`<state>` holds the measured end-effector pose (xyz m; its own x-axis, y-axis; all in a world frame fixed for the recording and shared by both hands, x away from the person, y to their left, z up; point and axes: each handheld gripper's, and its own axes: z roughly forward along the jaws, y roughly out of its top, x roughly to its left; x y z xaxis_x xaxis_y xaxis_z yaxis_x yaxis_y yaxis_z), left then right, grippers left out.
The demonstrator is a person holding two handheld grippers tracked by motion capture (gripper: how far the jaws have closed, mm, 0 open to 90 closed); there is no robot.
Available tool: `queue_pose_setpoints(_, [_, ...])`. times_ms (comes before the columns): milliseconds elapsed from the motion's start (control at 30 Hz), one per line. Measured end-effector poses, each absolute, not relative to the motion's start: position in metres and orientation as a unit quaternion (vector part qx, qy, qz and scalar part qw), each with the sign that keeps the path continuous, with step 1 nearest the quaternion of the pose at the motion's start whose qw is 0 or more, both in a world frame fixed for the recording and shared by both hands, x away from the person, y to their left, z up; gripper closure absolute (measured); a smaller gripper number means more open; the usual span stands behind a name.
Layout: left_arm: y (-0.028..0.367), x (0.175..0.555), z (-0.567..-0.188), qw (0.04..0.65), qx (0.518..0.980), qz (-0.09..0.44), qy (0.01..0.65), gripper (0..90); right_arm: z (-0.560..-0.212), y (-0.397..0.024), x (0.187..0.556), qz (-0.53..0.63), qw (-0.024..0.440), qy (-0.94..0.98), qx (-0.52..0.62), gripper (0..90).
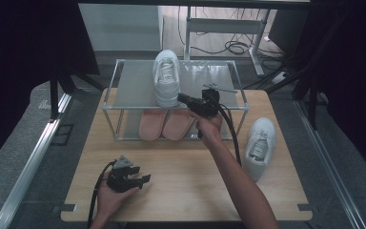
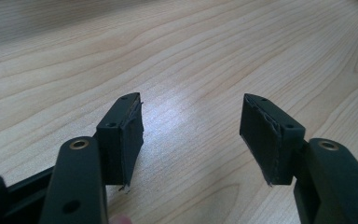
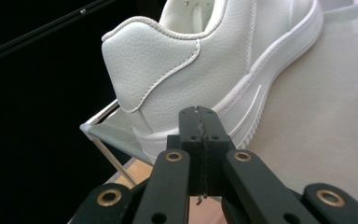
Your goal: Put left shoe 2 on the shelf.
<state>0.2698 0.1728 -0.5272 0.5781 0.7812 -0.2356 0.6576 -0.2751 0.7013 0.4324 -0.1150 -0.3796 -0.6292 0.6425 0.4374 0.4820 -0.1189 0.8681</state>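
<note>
Setting: wooden worktop [image 1: 181,181] carrying a two-tier metal rack [image 1: 138,90].
Shoe: white sneaker [image 1: 167,78] on the rack's top shelf, heel at the near edge.
Right gripper [image 1: 183,99]: pressed together, empty, tip at the heel.
Left gripper [image 1: 143,180]: spread, idle on the worktop.
Technique: nudge the heel squarely and slowly, so the sneaker doesn't twist.
Remaining: second sneaker [image 1: 259,145] beside the rack.

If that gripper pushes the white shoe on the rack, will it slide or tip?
The shoe would probably slide: its flat sole sits on the smooth shelf. Tipping seems unlikely, since it is low and wide. Its heel sits near the edge, so a pull could drop it.
</note>
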Motion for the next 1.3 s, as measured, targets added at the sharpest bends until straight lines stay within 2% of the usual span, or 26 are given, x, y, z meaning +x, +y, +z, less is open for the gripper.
queue_pose_setpoints(467, [0.174, 0.269, -0.527, 0.399, 0.794, 0.079, 0.452, 40.0, -0.382, -0.098, 0.431, 0.618, 0.058, 0.665, 0.415, 89.7])
queue_pose_setpoints(1033, [0.174, 0.269, -0.527, 0.399, 0.792, 0.080, 0.454, 40.0, -0.379, -0.124, 0.417, 0.620, 0.081, 0.663, 0.412, 86.4])
queue_pose_setpoints(1300, [0.174, 0.269, -0.526, 0.401, 0.791, 0.081, 0.455, 40.0, -0.382, -0.135, 0.407, 0.621, 0.083, 0.662, 0.410, 81.8])
